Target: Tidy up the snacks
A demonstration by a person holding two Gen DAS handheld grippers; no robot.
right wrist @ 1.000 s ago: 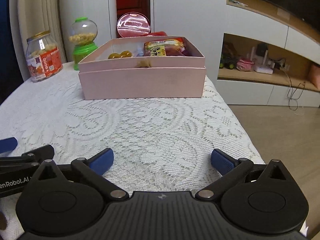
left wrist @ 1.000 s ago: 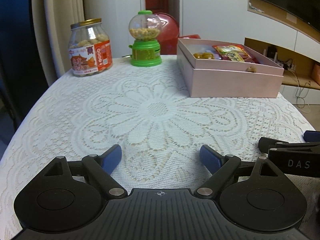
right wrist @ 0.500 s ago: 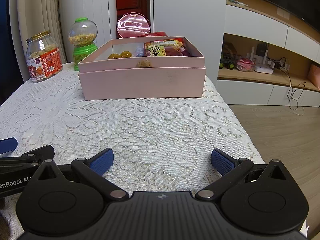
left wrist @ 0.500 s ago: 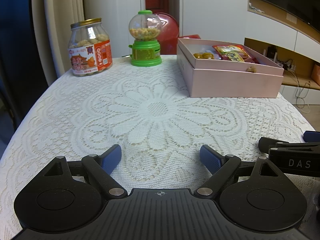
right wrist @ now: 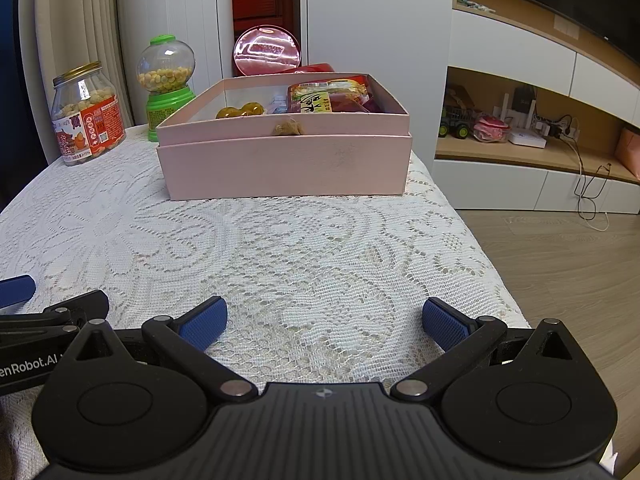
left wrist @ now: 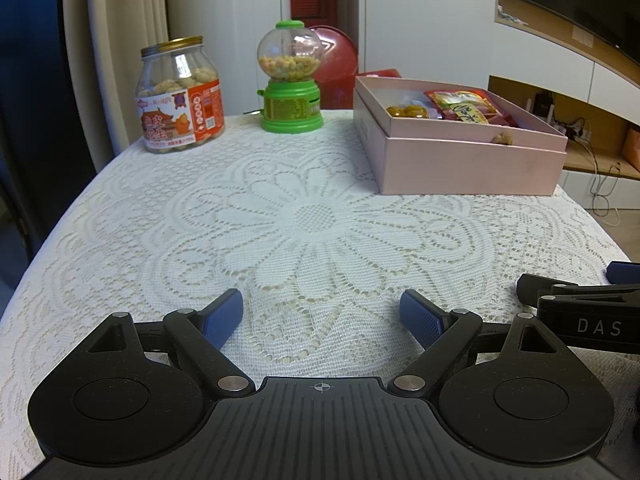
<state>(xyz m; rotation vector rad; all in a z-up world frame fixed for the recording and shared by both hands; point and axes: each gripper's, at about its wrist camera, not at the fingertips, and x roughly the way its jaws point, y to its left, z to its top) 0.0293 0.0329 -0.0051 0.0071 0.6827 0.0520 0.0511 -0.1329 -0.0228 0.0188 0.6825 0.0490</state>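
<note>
Both jaws wide, empty; pink snack box [right wrist: 284,168] well ahead.

Soft, even indoor light falls across the white lace cloth on the desk [left wrist: 312,216], leaving only faint shadows beneath the pale pink cardboard box [right wrist: 284,164]. Glare streaks the round, shiny pink lid [right wrist: 267,50] and the clear dome of the green candy dispenser [left wrist: 289,56]. Fisheye distortion bends the white cabinet shelving [right wrist: 520,60] at the frame edges. The far left edge of the left wrist view sinks into dark blue shadow. Focus is sharp throughout.
</note>
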